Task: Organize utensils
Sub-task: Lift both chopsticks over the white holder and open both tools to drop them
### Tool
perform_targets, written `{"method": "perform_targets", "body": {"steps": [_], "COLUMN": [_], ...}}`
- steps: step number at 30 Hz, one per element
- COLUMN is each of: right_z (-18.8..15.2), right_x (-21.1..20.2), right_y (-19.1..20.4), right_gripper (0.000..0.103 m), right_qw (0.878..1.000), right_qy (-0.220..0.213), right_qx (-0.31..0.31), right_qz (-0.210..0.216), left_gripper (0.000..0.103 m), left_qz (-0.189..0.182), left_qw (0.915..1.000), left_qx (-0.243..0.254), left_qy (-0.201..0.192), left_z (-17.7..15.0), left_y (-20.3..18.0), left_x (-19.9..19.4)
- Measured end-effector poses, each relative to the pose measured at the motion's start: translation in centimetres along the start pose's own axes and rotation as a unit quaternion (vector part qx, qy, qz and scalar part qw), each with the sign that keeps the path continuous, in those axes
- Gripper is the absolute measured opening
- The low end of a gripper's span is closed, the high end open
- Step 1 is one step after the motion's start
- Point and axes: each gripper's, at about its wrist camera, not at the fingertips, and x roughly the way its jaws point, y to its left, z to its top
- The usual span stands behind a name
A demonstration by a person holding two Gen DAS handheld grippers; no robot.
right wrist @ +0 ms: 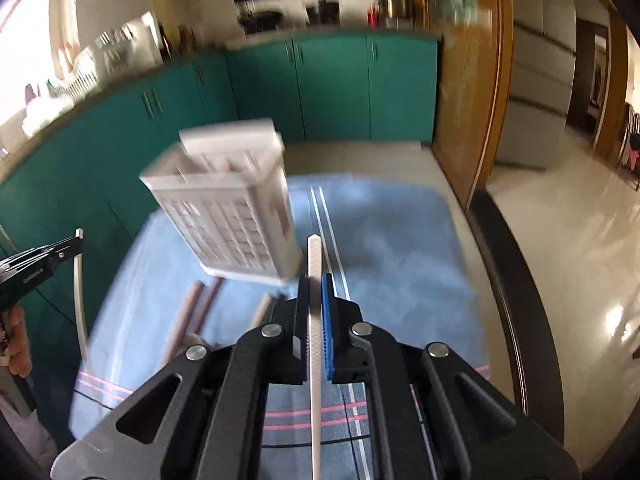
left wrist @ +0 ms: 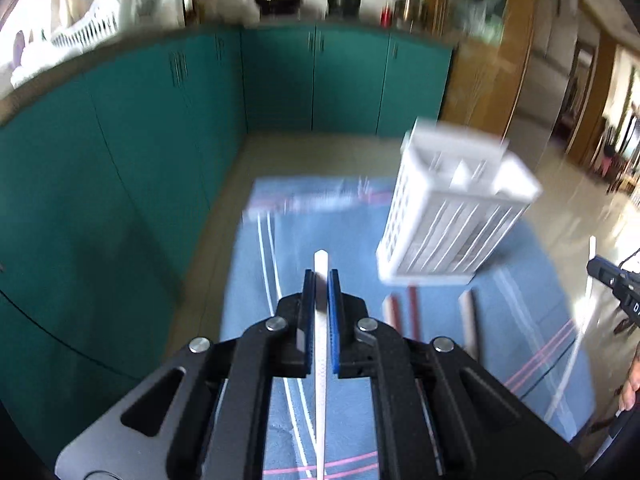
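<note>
My left gripper (left wrist: 321, 276) is shut on a white chopstick (left wrist: 321, 360) that runs lengthwise between its blue pads (left wrist: 334, 320), its tip poking out in front. In the same way my right gripper (right wrist: 315, 280) is shut on a second white chopstick (right wrist: 314, 344). A white slotted utensil holder (left wrist: 448, 216) (right wrist: 236, 216) stands on the blue cloth (left wrist: 348, 232) (right wrist: 392, 248), ahead and right of the left gripper, ahead and left of the right. Several brownish chopsticks (left wrist: 400, 312) (right wrist: 192, 312) lie on the cloth at the holder's foot. Both views are motion-blurred.
Teal cabinets (left wrist: 140, 152) (right wrist: 332, 88) line the left and back under a worktop with a white dish rack (left wrist: 100, 20). A wooden door frame (right wrist: 472, 100) and a shiny tiled floor (right wrist: 572, 220) lie to the right. A hand (left wrist: 630, 392) shows at the edge.
</note>
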Motion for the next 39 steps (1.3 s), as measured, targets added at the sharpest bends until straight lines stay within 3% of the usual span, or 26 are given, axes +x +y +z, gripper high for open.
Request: {"method": "perform_targets", "body": {"steps": [4, 10, 14, 19, 21, 24, 29, 33, 37, 38, 39], "right_z": [1.7, 7.5, 12.8, 17.1, 17.7, 17.1, 14.2, 12.2, 10.6, 10.0, 9.6], "right_x": [-5.3, -10.5, -11.6, -9.5, -7.8, -4.9, -0.1, 0.9, 0.7, 0.4, 0.1], "right_y": [0.1, 1.2, 2.6, 3.8, 4.0, 4.3, 2.2, 0.6, -0.1, -0.2, -0.2], "right_gripper": [0.007, 0.007, 0.007, 0.007, 0.007, 0.007, 0.007, 0.007, 0.007, 0.008, 0.016], "right_qw": [0.998, 0.984, 0.975, 0.973, 0.972, 0.971, 0.984, 0.985, 0.986, 0.986, 0.986], "right_qy": [-0.062, -0.152, -0.199, -0.211, -0.223, -0.23, -0.171, -0.157, -0.153, -0.153, -0.155], "right_qx": [0.004, -0.013, -0.027, -0.024, -0.026, -0.029, 0.002, 0.029, 0.036, 0.034, 0.034], "right_qz": [0.03, 0.093, 0.09, 0.089, 0.073, 0.053, 0.055, 0.059, 0.062, 0.06, 0.059], "left_gripper": [0.006, 0.006, 0.006, 0.006, 0.006, 0.006, 0.006, 0.007, 0.008, 0.008, 0.01], "left_qz": [-0.02, -0.038, -0.064, -0.067, -0.055, -0.065, -0.04, -0.044, -0.027, -0.023, -0.021], "left_qw": [0.9967, 0.9819, 0.9733, 0.9595, 0.962, 0.9702, 0.9818, 0.9836, 0.9824, 0.9819, 0.9811], "left_qx": [-0.005, -0.008, -0.028, -0.048, -0.055, -0.065, -0.066, -0.085, -0.075, -0.074, -0.076], "left_qy": [-0.079, -0.185, -0.219, -0.27, -0.262, -0.224, -0.174, -0.153, -0.169, -0.173, -0.177], "left_z": [2.0, 7.6, 12.4, 15.8, 16.2, 15.5, 12.3, 11.1, 9.7, 9.4, 9.2], "left_y": [-0.8, -1.9, -2.9, -4.7, -5.1, -5.6, -5.7, -4.7, -4.2, -4.1, -4.0], "left_x": [-5.8, -11.3, -12.8, -12.0, -10.0, -6.2, -1.1, -0.2, -1.1, -1.4, -1.7]}}
